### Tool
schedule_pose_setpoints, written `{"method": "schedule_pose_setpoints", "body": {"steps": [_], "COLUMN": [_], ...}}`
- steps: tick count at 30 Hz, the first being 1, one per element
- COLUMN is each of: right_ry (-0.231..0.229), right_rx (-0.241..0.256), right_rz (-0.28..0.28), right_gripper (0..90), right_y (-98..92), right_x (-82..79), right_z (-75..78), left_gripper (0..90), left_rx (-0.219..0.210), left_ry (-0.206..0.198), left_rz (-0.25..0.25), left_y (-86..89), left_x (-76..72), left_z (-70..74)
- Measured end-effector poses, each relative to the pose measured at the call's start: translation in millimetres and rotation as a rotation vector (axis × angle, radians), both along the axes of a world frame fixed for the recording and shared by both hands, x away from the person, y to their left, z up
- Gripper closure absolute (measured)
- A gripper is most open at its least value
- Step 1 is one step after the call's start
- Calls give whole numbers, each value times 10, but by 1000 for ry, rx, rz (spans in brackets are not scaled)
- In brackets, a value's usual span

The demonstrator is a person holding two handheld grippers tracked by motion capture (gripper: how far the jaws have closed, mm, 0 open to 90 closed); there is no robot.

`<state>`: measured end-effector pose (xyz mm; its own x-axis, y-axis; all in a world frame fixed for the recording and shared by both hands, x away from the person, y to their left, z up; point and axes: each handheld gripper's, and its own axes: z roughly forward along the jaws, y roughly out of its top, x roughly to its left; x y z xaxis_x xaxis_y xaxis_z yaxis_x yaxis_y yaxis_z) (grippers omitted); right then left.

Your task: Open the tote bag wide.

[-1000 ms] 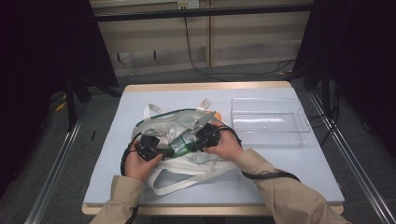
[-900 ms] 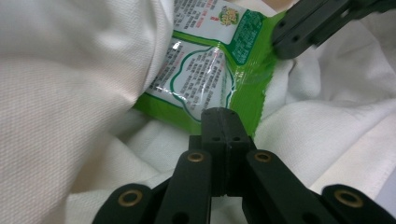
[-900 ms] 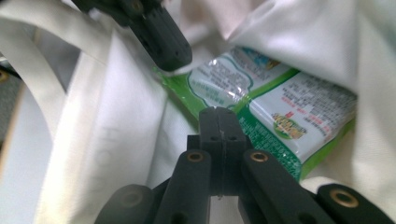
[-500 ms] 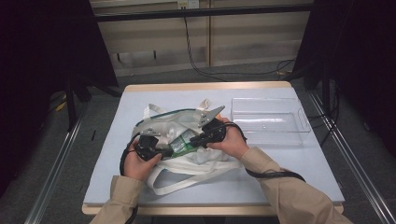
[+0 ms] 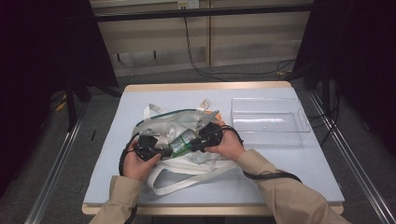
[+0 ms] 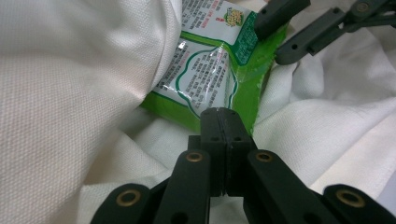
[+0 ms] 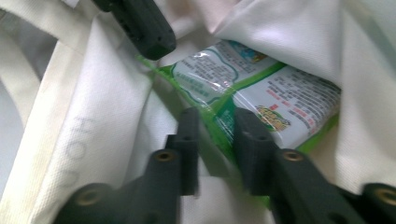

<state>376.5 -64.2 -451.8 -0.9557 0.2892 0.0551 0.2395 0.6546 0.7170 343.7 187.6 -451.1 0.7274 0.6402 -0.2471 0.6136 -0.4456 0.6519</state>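
Observation:
A white cloth tote bag lies in the middle of the table. A green and white snack packet sticks out of its opening. My left gripper is shut, its tips against the packet's near edge; I cannot tell whether they pinch it or the cloth. My right gripper comes in from the other side and is open. In the right gripper view its jaws straddle the packet's sealed edge with a gap between them.
A clear plastic tray sits empty at the table's right rear. The bag's handles trail toward the front edge. The pale blue table top is bare on the right. A dark floor with cables lies beyond.
The right gripper has shifted slightly left toward the left gripper and onto the packet. The left hand has stayed put.

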Motion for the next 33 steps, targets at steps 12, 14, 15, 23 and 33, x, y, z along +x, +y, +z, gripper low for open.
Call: {"method": "schedule_pose_setpoints", "body": {"steps": [12, 14, 15, 23, 33], "right_ry": [9, 36, 44, 82, 58], "right_rx": [-48, -33, -29, 11, 72], "right_rz": [37, 40, 38, 18, -5], "right_gripper": [900, 900, 900, 900, 900], "right_y": [108, 104, 98, -17, -135], "right_x": [15, 20, 20, 9, -43], "right_z": [-29, 2, 21, 192, 504], "left_gripper": [878, 877, 878, 865, 900], "left_rx": [-5, -10, -15, 3, 8], "left_ry": [-8, -11, -11, -17, -3], "left_rz": [17, 15, 20, 39, 12], "left_y": [35, 48, 50, 75, 34], "left_x": [-2, 0, -1, -5, -12], "left_z": [1, 1, 3, 9, 0]}}
